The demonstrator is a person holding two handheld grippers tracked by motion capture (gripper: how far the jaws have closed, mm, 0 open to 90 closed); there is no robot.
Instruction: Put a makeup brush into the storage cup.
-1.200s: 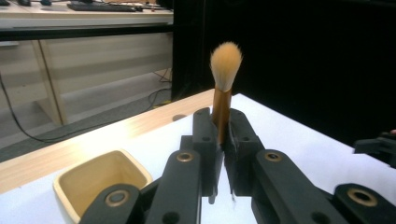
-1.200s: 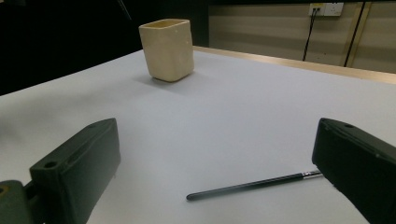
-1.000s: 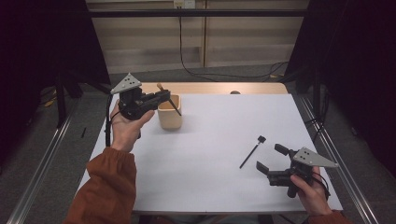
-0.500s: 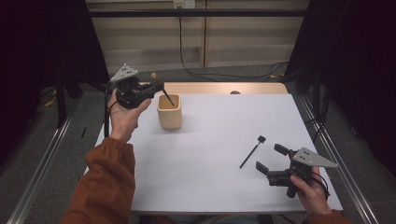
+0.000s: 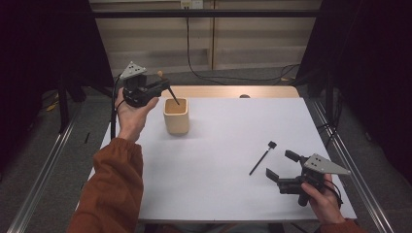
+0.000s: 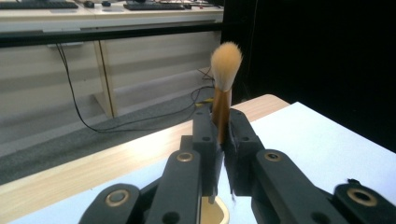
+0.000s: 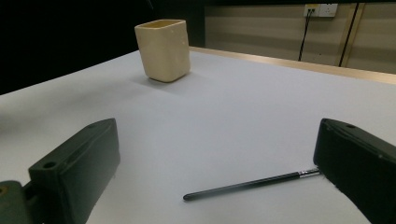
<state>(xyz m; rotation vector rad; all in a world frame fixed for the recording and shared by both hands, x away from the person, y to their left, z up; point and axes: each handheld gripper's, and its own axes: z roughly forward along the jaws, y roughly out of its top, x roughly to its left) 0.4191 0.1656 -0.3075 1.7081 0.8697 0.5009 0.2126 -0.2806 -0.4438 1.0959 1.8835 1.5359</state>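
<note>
In the upper left of the high view, the left gripper (image 5: 164,87) has moved a little toward the left and the back during the last second, and it is now lifted above the table (image 5: 218,194), beside the left rim of the cup (image 5: 176,116). Its jaws are closed tightly on a brush (image 6: 223,88), as the left gripper view shows well: the wooden handle is pressed between the two black fingers (image 6: 204,135) and the soft orange bristles stand up above them. In the high view the thin dark end of the handle points down to the right, into the mouth of the cup. A second ago this gripper was lower and more over the cup, so I judge that the person is now lining up the handle for dropping the brush inside, and this step is near to be finished but not yet done, because the brush is not released. In the lower right of the high view, the right gripper (image 5: 280,166) has not moved; its jaws stand wide apart and hold nothing. Just to its left a second, thin black brush (image 5: 261,158) lies flat on the table, and in the right gripper view it lies between the open jaws, untouched. It is probably the next thing to pick.
</note>
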